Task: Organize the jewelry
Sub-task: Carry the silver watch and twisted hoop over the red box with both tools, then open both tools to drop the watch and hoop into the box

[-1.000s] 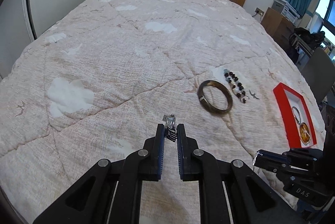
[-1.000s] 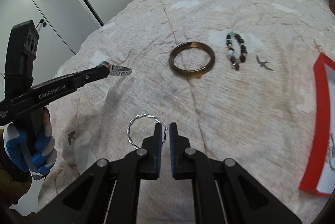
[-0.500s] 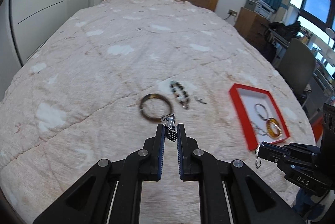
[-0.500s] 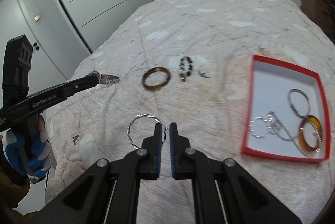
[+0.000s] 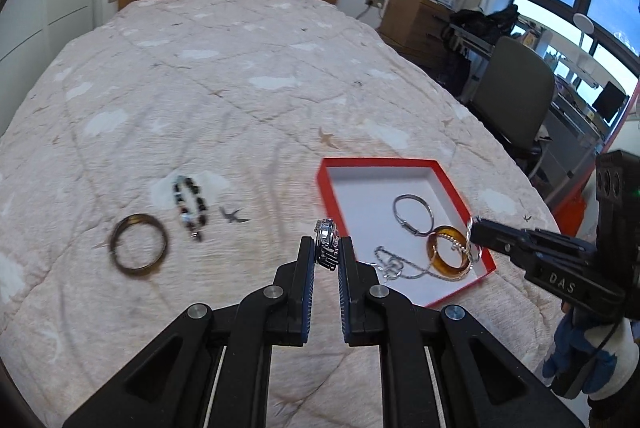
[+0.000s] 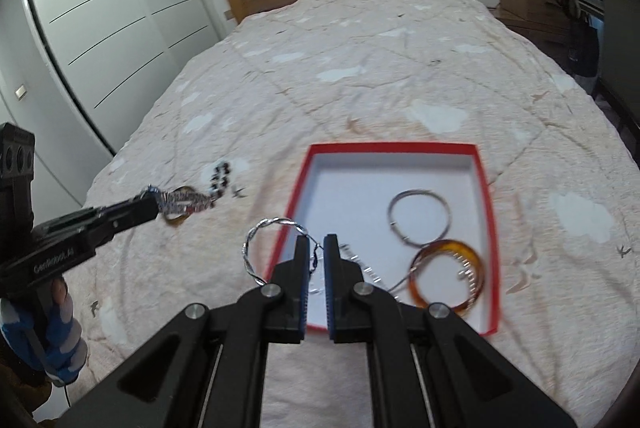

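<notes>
Red tray (image 5: 404, 164) on the bed, holding silver hoop (image 5: 413, 212), amber bangle (image 5: 450, 257), chain (image 5: 394, 268), dark bangle (image 5: 138, 246) and beaded bracelet (image 5: 190, 202) left of tray, flat on the bed

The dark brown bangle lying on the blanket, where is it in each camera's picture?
Left wrist view: the dark brown bangle lies flat on the blanket at lower left, just left of the beaded bracelet.
Right wrist view: only a sliver of it peeks out at middle left, behind the chunky metal bracelet that the left gripper holds.
Shared landmark: the red box, to the bangle's right in both.
</notes>
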`<state>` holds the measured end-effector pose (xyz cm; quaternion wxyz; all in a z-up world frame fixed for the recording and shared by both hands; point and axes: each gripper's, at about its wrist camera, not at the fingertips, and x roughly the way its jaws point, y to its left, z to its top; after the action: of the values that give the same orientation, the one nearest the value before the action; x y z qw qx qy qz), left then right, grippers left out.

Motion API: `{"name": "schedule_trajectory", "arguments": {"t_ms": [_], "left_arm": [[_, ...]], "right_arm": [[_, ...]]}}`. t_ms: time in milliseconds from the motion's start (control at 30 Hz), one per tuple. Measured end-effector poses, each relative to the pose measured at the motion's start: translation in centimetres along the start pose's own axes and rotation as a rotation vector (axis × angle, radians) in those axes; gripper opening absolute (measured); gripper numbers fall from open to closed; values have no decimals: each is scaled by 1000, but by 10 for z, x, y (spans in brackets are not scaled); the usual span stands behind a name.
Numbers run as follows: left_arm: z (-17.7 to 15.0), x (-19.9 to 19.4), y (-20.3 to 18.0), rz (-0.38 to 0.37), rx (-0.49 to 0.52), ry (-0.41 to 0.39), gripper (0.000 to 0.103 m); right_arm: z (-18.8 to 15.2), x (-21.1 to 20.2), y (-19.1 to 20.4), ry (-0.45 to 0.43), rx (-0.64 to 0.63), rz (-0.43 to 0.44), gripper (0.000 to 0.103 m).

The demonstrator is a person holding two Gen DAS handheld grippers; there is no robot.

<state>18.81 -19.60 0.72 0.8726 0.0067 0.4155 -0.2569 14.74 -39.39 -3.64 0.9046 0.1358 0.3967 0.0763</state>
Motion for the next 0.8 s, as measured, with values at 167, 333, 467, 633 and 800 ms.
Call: {"name": "schedule_trajectory", "arguments": {"t_ms": [167,333,467,633,800], "left_arm": [[11,46,-23,-26,42,49,11],[21,89,-39,-47,77,91,11],[27,121,-48,-48,91,116,11],[24,142,-50,-40,92,144,11],[19,150,-43,-38,77,166,11]], "right_arm": [[14,25,-36,3,29,-30,6],[23,57,-68,33,56,-66,6],[28,80,-82,74,52,-98,7],[25,100,-93,127,51,-123,7],[20,110,-98,155,54,-152,7]]}}
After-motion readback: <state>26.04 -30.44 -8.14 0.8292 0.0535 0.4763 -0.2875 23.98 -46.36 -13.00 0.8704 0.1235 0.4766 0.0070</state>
